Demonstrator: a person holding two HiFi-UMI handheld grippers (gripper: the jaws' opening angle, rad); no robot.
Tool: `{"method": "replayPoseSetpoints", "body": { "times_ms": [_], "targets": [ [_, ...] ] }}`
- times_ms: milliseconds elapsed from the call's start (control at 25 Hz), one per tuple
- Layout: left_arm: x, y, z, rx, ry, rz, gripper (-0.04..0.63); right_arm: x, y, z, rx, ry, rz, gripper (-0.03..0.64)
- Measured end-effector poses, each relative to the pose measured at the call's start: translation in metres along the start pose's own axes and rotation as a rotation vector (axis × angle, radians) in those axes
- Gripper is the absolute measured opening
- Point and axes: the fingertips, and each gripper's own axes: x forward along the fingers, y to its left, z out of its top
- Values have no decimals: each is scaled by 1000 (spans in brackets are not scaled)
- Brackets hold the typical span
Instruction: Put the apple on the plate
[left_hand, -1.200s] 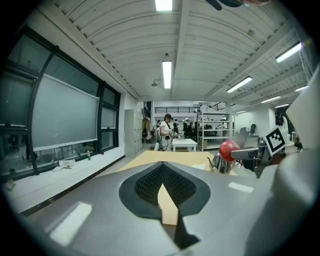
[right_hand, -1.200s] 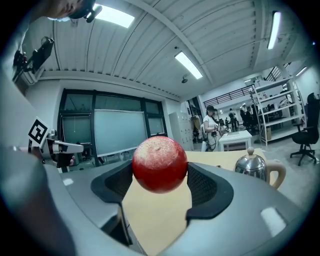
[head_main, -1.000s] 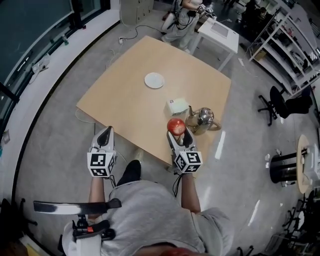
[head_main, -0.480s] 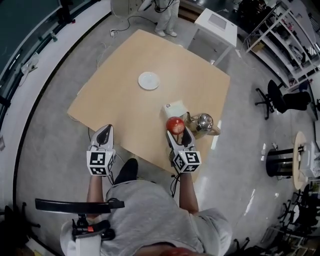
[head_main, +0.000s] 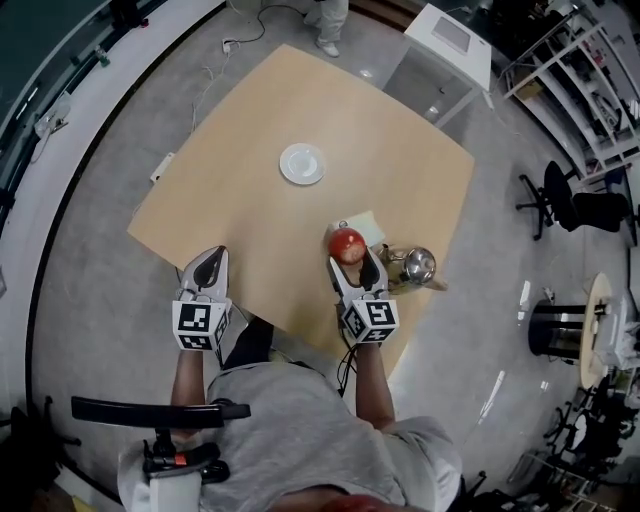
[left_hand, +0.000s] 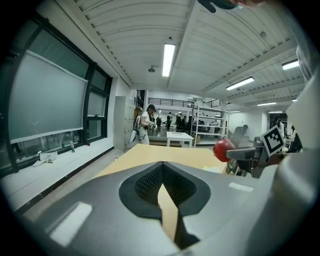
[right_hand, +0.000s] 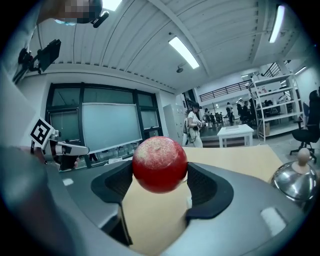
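Carrying the apple across to the plate is, by my reading, the step in hand. The right tool is clenched on the fruit: in the right gripper view the apple sits between the two dark pads, gripped at its sides, clear of the worktop. It hangs above the worktop's near right edge, just beside a metal kettle and a pale box. The plate lies bare near the middle of the worktop, toward the far corner and well apart from the apple.

To do this well, I would hold the clench as it is, since a round apple can roll out of a slack grip. I would travel high enough to pass the pale box and swing away from the kettle. Over the plate I would lower until the apple rests on its centre, then release, so it does not roll off the rim.

The left tool is pressed together on nothing at the near edge, and I would leave it there.
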Motion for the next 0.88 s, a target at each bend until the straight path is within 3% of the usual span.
{"method": "replayPoseSetpoints", "body": {
  "times_ms": [360,880],
  "targets": [
    [29,22,-10,-13,66,-2,20,56,-10,3,3,21,-8,347],
    [46,41,-32,-42,136,18,20,138,-27,3,-52,25,45,347]
  ]
}}
